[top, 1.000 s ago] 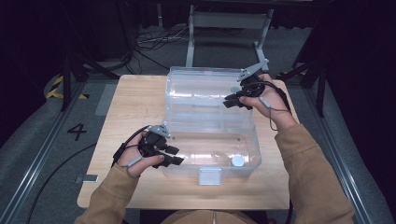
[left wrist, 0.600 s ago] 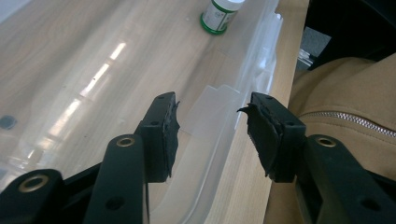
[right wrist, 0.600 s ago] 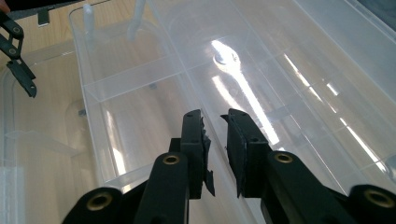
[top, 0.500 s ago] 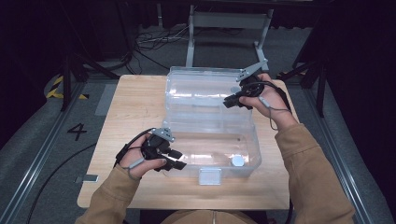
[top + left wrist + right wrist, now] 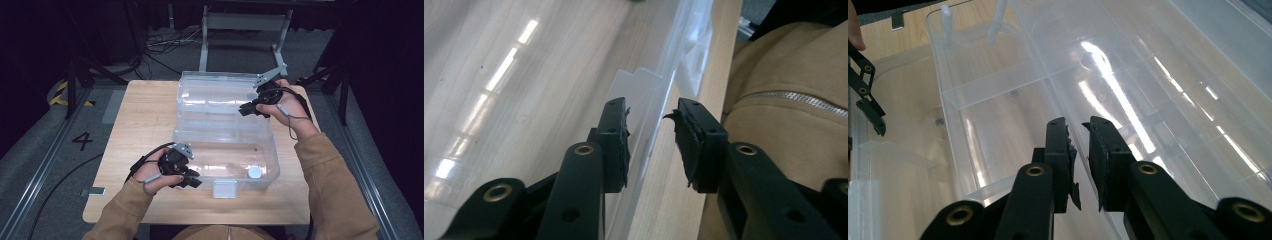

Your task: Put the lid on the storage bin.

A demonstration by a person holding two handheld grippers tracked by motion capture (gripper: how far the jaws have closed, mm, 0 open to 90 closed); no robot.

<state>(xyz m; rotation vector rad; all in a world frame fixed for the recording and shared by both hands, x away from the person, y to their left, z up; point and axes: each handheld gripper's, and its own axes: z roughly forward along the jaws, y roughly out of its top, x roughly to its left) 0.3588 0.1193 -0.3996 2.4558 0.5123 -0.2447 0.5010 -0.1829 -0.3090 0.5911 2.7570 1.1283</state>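
So your left gripper (image 5: pixel 651 137) has its jaws straddling the front wall of the clear box (image 5: pixel 225 127), near the latch (image 5: pixel 224 189). They've just been closing in from wider, but there's a gap on both sides of the wall, so no pinch yet. Compared with a second ago that hand has slid a bit toward the front corner. Your right gripper (image 5: pixel 1079 155) sits over the edge of the open lid (image 5: pixel 215 95) at the far side; its jaws have narrowed too, but whether they actually bite the plastic I can't tell. The box lies open in the middle of the table (image 5: pixel 135 125). My guess: you're setting both grips to fold the lid shut.
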